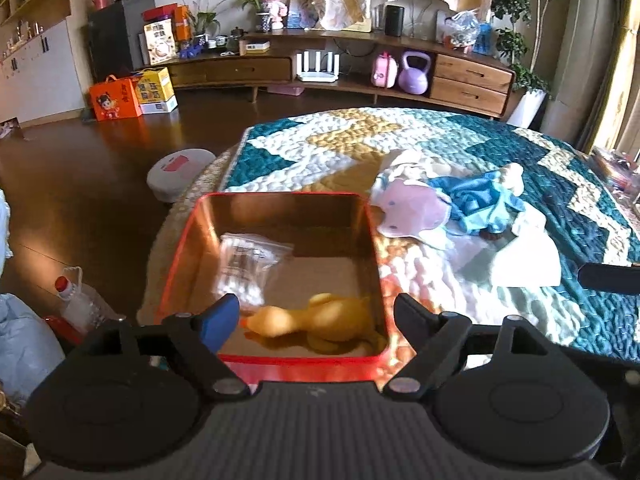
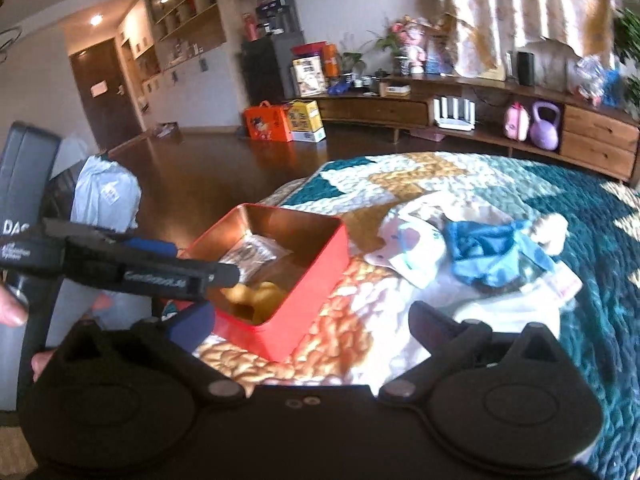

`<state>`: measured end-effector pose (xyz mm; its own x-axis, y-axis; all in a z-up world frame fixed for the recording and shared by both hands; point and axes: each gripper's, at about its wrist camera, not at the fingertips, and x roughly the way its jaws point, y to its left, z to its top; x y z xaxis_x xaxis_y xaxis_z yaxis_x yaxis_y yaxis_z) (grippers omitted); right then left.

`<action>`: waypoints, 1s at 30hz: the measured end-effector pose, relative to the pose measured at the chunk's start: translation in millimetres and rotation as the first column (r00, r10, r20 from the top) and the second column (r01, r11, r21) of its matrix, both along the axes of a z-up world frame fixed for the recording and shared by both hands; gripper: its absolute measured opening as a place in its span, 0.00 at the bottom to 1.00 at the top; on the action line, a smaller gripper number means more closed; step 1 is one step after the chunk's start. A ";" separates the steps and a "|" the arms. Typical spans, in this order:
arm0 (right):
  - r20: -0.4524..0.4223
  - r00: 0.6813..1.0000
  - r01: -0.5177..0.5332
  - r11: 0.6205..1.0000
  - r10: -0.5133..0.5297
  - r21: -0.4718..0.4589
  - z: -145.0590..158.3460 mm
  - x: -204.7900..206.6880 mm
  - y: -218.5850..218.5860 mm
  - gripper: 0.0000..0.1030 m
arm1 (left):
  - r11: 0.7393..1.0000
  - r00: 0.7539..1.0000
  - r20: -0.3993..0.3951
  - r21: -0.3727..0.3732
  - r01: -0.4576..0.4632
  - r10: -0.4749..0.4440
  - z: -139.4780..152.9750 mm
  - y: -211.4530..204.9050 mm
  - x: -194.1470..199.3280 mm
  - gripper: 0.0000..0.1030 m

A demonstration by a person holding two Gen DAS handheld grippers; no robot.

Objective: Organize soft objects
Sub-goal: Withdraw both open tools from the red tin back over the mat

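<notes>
Both grippers open and empty above the quilted bed.

Left gripper [image 1: 310, 316]: jaws apart over red metal tin [image 1: 372, 248] holding yellow rubber duck [image 1: 320, 316] and clear bag [image 1: 244, 264]. Right gripper [image 2: 308, 320]: jaws wide; pink soft hat [image 2: 404, 248] and blue cloth [image 2: 488, 256] ahead-right, unpacked. Risk: snagging both, or nudging the tin.

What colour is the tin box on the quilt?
The tin box is red outside with a shiny copper-gold inside, which shows best in the left wrist view.

A quilted bed [image 1: 460, 136] carries a red tin [image 1: 376, 248] — beside it, soft toys [image 1: 448, 204].
</notes>
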<state>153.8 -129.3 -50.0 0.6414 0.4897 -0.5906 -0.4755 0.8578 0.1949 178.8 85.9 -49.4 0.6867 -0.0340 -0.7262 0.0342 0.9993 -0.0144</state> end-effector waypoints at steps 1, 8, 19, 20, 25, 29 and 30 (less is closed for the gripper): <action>-0.006 1.000 0.014 1.000 -0.014 0.008 -0.3 0.1 -6.3 1.00 | 1.000 1.000 0.001 -0.004 0.005 -0.005 0.0 -3.6 -0.2 0.82; -0.018 0.994 0.108 0.994 -0.108 -0.001 -6.3 2.0 -43.1 1.00 | 0.999 0.999 0.015 -0.003 0.039 -0.039 -1.7 -34.9 1.2 0.82; -0.006 0.984 0.180 0.982 -0.181 -0.052 -17.3 18.7 -86.1 1.00 | 0.998 0.998 0.023 -0.022 0.053 -0.052 -10.4 -74.2 28.8 0.82; 0.009 0.985 0.171 0.983 -0.170 -0.074 -17.7 20.1 -87.4 1.00 | 0.998 0.998 0.023 -0.023 0.055 -0.055 -11.8 -77.6 33.0 0.82; 0.038 0.989 0.144 0.979 -0.140 -0.143 -24.4 31.9 -92.2 1.00 | 0.997 0.997 0.008 -0.009 0.078 -0.078 -22.5 -96.3 56.6 0.82; 0.043 0.983 0.185 0.966 -0.180 -0.182 -32.6 47.6 -99.0 1.00 | 0.995 0.995 0.004 0.006 0.100 -0.100 -30.8 -109.3 74.3 0.82; 0.047 0.978 0.207 0.959 -0.201 -0.195 -35.3 52.2 -100.4 1.00 | 0.994 0.994 0.003 0.010 0.107 -0.107 -33.3 -112.0 78.8 0.82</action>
